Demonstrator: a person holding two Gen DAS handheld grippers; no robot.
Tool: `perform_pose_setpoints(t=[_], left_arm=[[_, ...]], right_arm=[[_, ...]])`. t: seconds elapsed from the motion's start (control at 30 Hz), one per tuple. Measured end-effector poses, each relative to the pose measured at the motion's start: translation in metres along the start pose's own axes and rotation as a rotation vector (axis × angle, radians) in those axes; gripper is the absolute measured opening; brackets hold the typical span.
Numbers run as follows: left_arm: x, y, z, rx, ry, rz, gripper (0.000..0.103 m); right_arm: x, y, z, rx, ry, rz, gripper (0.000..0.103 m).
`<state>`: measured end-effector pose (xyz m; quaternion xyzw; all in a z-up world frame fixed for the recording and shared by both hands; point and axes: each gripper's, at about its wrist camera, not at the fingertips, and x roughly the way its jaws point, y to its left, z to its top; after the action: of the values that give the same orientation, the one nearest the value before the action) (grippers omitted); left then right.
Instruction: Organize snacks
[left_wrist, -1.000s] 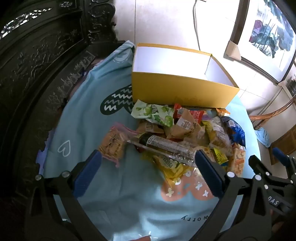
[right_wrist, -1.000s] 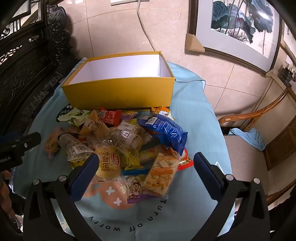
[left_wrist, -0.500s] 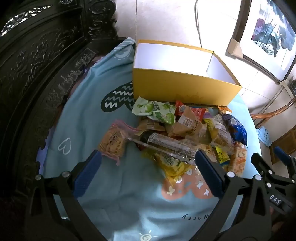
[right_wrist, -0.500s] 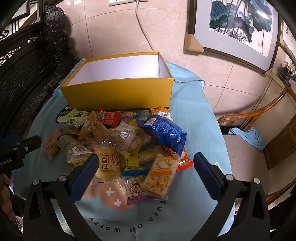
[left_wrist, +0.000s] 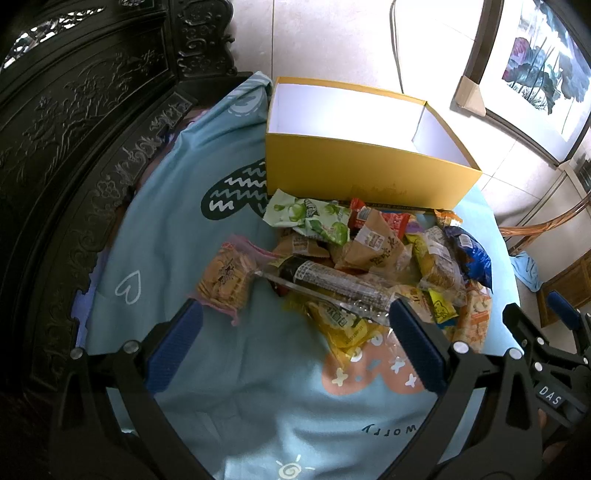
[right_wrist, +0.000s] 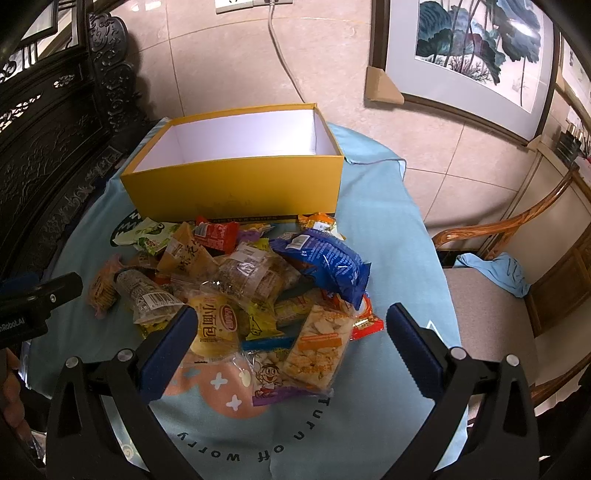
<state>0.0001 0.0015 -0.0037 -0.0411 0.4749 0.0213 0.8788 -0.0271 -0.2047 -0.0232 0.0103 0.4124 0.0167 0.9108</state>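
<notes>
a round table under a light blue cloth (right_wrist: 399, 229) fills both views, with dark carved furniture (left_wrist: 74, 122) along its left side, a framed painting (right_wrist: 480, 48) against the tiled wall and a wooden chair (right_wrist: 517, 280) with a blue rag (right_wrist: 498, 271) on its seat to the right. at the far side of the table stands a yellow box (right_wrist: 236, 184), open at the top, white inside and holding nothing. a pile of snacks (right_wrist: 243, 273) lies on the cloth just in front of the box, its far edge touching the box wall. in the pile: a blue bag (right_wrist: 325, 262) on the right, a green packet (left_wrist: 310, 218) near the box, a clear tube-shaped pack (left_wrist: 332, 284) lying across the middle, a yellow bread pack (right_wrist: 218, 321) and a cracker pack (right_wrist: 321, 343) at the near edge, and a small biscuit pack (left_wrist: 225, 280) off to the left. the left gripper (left_wrist: 295, 339) hovers over the near left of the pile, released, its blue pads spread wide and holding nothing. the right gripper (right_wrist: 291, 341) hovers over the near right of the pile, also spread wide and holding nothing.
</notes>
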Motion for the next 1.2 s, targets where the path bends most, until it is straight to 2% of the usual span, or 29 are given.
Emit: perform_pose_setpoints(t=[1.2], left_arm=[[0.0016, -0.0050, -0.0019, 0.004, 0.012, -0.002, 0.101]], right_arm=[[0.0006, -0.0033, 0.0009, 0.023, 0.003, -0.002, 0.102]])
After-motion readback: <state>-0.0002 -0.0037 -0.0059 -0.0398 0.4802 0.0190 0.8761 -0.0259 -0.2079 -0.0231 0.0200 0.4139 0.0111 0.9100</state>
